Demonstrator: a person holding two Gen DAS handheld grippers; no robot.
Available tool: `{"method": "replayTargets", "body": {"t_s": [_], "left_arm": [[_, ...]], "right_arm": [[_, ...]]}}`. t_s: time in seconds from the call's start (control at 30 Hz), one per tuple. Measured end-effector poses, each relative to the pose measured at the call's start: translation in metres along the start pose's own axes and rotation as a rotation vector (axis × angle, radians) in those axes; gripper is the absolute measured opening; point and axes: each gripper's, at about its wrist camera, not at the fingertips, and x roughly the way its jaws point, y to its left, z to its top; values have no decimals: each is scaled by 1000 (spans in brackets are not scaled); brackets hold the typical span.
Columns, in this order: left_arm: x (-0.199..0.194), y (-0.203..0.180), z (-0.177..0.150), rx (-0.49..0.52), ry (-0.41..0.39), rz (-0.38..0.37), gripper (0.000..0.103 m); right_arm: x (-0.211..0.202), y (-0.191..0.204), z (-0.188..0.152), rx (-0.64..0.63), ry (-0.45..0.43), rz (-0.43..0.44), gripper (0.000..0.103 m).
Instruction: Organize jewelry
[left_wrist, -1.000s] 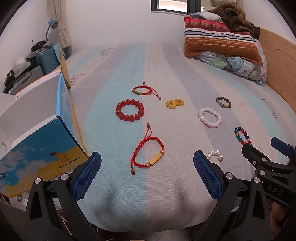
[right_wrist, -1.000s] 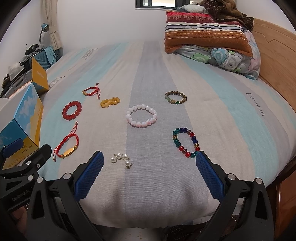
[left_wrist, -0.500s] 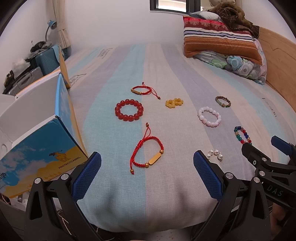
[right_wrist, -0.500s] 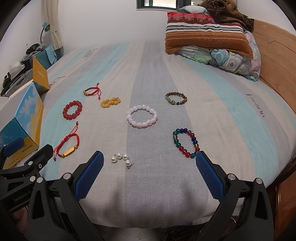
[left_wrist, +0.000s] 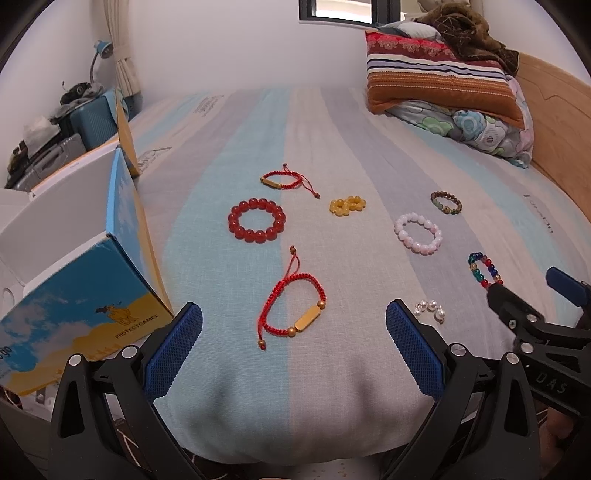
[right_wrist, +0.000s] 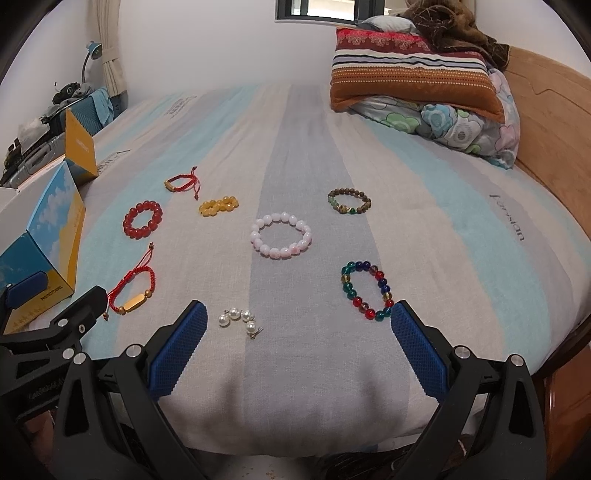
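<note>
Bracelets spread out on the striped bed (left_wrist: 295, 387), both grippers wide apart and holding nothing.

The left gripper (left_wrist: 294, 338) faces the red cord bracelet (left_wrist: 291, 302) beside the blue box (left_wrist: 74, 314). The right gripper (right_wrist: 295, 339) faces the pearl earrings (right_wrist: 240, 319), with the colorful bead bracelet (right_wrist: 365, 290) near its right finger.

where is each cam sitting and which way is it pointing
Left wrist: on the left gripper, at the bed's near edge, facing the far wall; centred on the red cord bracelet; its own open fingers and the right gripper's tips at right show.
Right wrist: on the right gripper, further right, same heading; pearl pieces between its open fingers; left gripper's tip at left.
Shared: the bed, all the jewelry, the blue and yellow box, the pillows.
</note>
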Motion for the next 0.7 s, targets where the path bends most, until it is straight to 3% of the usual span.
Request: {"method": "replayTargets", "body": {"t_s": [0.13,0.37,0.53,0.7], "left_arm": [[-2,4,16,-12,-7,-7,98],[15,17,70,-46,9,-32,98],[53,20,101,-48,80,-43,97],[100,25,109,-56,178,-28,97]], "right_arm": [[-5,-6,13,2,-20,-16,96],[0,-15,66,6,7,19,96],[30,-2,103,-48,51,24,96],[77,4,105,-53,130,54,96]]}}
